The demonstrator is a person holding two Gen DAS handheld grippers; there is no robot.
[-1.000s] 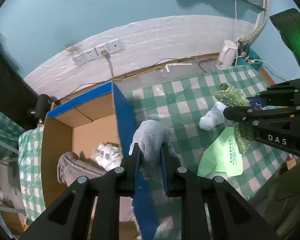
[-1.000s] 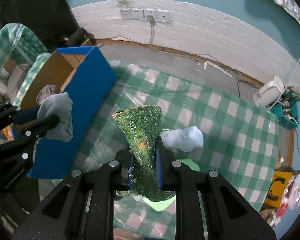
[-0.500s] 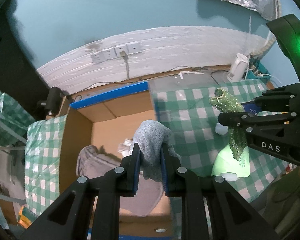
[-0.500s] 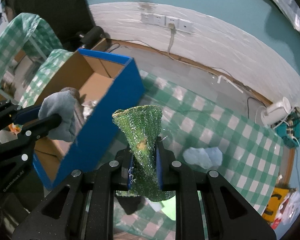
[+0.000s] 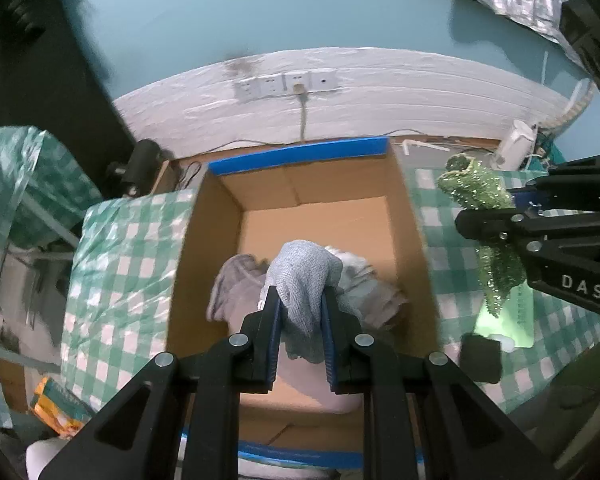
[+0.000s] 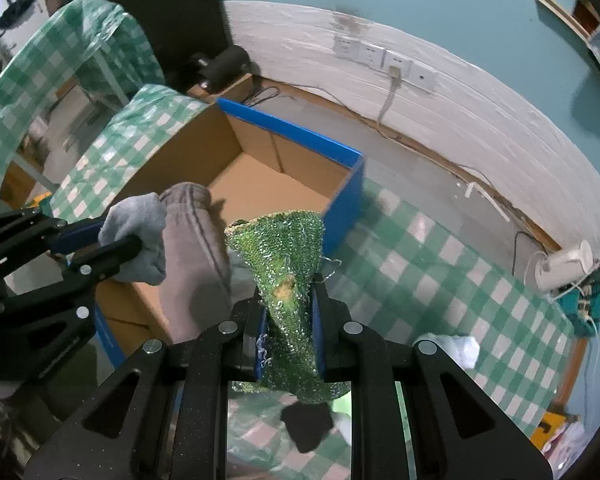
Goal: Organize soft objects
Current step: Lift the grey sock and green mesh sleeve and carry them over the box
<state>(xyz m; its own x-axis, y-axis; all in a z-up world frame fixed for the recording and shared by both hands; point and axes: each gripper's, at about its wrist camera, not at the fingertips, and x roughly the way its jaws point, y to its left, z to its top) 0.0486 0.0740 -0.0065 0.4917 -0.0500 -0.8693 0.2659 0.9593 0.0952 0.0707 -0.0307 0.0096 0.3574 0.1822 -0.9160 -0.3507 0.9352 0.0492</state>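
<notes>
My left gripper (image 5: 300, 300) is shut on a grey knitted cloth (image 5: 306, 276) and holds it over the open blue-sided cardboard box (image 5: 300, 152). Grey and white soft items (image 5: 236, 280) lie inside the box. My right gripper (image 6: 288, 292) is shut on a green sequined cloth (image 6: 284, 248), held above the checkered table to the right of the box; it also shows in the left wrist view (image 5: 480, 196). The left gripper with its grey cloth (image 6: 140, 220) shows in the right wrist view over the box (image 6: 348, 192).
A pale blue soft item (image 6: 456, 348) and a light green sheet (image 5: 508, 320) lie on the green checkered tablecloth (image 6: 440, 264). A white kettle (image 6: 564, 264) stands near the far right edge. A wall with sockets (image 5: 284, 84) is behind the box.
Both grippers have moved left. The left gripper now hangs over the inside of the box with the grey cloth; the right gripper with the green cloth has come close to the box's right side.
</notes>
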